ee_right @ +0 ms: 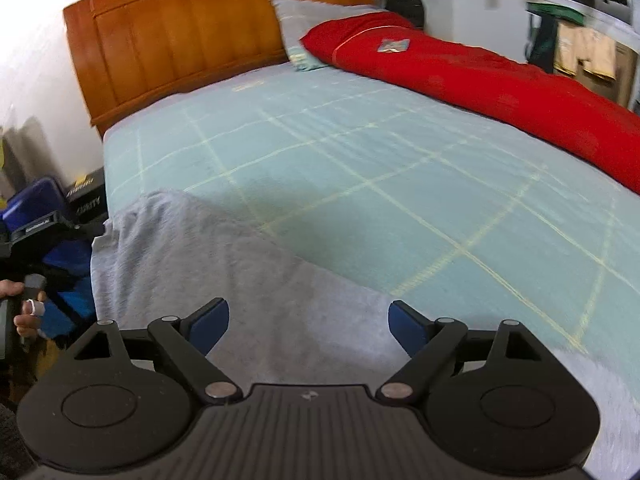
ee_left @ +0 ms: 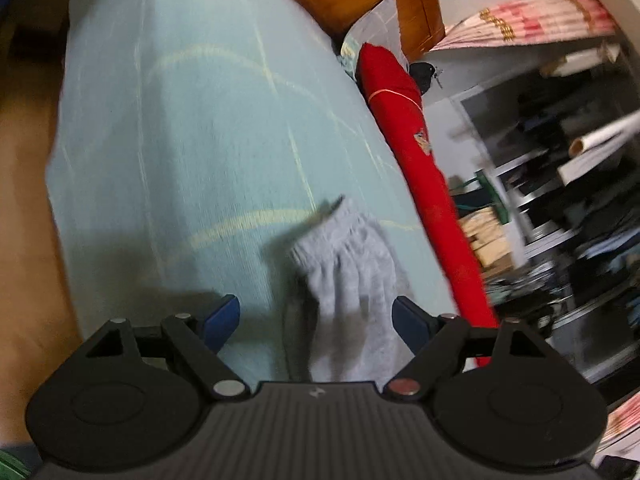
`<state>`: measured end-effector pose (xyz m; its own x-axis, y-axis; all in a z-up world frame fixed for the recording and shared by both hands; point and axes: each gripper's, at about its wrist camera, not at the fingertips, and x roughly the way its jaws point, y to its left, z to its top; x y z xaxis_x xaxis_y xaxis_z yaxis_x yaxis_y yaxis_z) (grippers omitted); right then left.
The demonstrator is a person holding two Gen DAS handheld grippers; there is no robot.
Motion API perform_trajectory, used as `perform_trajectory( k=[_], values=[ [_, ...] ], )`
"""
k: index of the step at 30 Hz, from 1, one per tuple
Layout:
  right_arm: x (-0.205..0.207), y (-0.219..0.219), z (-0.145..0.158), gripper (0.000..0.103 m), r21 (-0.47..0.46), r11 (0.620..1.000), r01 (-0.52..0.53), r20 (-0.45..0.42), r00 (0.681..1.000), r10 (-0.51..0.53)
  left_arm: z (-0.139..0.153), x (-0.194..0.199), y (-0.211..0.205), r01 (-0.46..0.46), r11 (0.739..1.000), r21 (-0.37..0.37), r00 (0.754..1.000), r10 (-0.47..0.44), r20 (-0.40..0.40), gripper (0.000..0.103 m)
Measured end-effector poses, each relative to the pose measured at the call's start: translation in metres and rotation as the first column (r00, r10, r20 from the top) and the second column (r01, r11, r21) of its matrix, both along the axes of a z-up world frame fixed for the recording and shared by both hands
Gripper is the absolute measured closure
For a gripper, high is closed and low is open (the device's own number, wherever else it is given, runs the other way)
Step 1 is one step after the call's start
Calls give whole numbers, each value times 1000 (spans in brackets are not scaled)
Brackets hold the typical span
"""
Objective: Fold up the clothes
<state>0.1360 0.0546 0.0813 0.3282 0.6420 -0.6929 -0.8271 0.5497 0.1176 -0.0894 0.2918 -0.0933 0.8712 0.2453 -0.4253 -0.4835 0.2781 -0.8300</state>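
Each gripper [ee_left: 316, 320] — black linkage arms, silver pivots, blue pads [ee_right: 210, 326]

The right gripper [ee_right: 309, 322], black with blue pads, hangs with its jaws wide apart and nothing between them, above a grey knit garment [ee_right: 224, 280] spread over the near left part of a pale green bedsheet [ee_right: 360, 168] crossed by yellow lines. A long red bolster [ee_right: 500, 80] lies along the far right edge. A grey pillow [ee_right: 304, 20] leans on the orange-brown wooden headboard [ee_right: 180, 40]. At the left edge, a hand [ee_right: 26, 312] grips a dark handle.
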Motion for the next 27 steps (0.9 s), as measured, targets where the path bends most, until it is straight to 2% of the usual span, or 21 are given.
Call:
perform_trajectory(
  k=[3, 6, 9, 12, 17, 19, 23, 25, 27],
  values=[
    [1, 16, 1, 13, -21, 1000, -23, -1, 1000, 23, 0, 16, -7, 43, 999, 30, 998, -44, 37, 19],
    [1, 32, 2, 12, -37, 998, -46, -3, 999, 46, -1, 23, -5, 65, 995, 71, 997, -68, 40, 16],
    [-1, 42, 1, 12, -48, 996, -72, -2, 997, 72, -3, 17, 0, 58, 997, 47, 988, -64, 141, 16],
    [-4, 48, 1, 12, -46, 994, -100, -2, 995, 100, -7, 16, 7, 37, 998, 49, 992, -42, 115, 16],
    [-6, 56, 2, 12, -21, 989, -147, -21, 989, 146, -6, 16, 14, 30, 998, 49, 992, -36, 120, 15],
    [-8, 60, 4, 12, -10, 986, -167, -22, 986, 166, -10, 15, 18, 32, 999, 27, 992, -35, 124, 15],
    [-9, 77, 2, 13, 13, 964, -265, -34, 963, 266, -15, 15, 19, 54, 998, 13, 988, -56, 144, 15],
    [-7, 96, -3, 28, -23, 940, -341, -6, 940, 341, -16, 15, 18, 56, 998, 19, 988, -59, 144, 15],
    [0, 120, -9, 65, -57, 916, -397, -7, 918, 398, -16, 15, 19, 62, 998, 19, 988, -64, 143, 15]
  ],
)
